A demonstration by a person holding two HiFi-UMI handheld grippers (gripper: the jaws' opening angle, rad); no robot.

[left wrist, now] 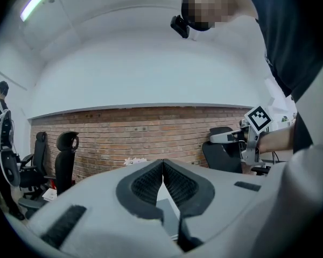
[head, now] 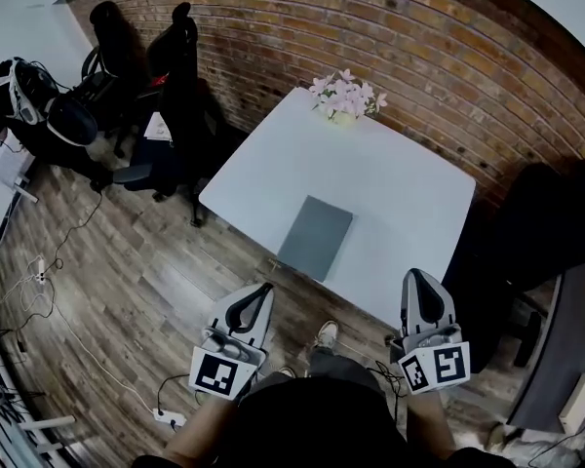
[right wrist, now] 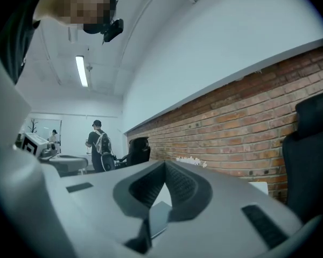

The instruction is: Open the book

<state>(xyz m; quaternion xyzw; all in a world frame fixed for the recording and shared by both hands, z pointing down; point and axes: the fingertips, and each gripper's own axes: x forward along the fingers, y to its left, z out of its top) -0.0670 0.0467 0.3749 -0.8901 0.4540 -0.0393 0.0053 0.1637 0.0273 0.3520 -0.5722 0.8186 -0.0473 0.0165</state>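
A closed grey book point(head: 315, 236) lies flat near the front edge of the white table point(head: 400, 203). Both grippers are held short of the table, over the wooden floor, and point toward it. My left gripper point(head: 265, 290) is shut and holds nothing; its tips meet in the left gripper view point(left wrist: 162, 162), with a sliver of the book point(left wrist: 169, 216) showing below them. My right gripper point(head: 415, 277) is also shut and holds nothing, tips together in the right gripper view point(right wrist: 164, 164), the book point(right wrist: 157, 219) showing between the jaws' lower gap.
A pot of pink flowers point(head: 345, 96) stands at the table's far edge by the brick wall point(head: 448, 57). Black office chairs point(head: 180, 96) stand left of the table, another dark chair point(head: 546, 222) to its right. A person with a backpack point(head: 29, 105) stands at far left. Cables and a power strip point(head: 166, 417) lie on the floor.
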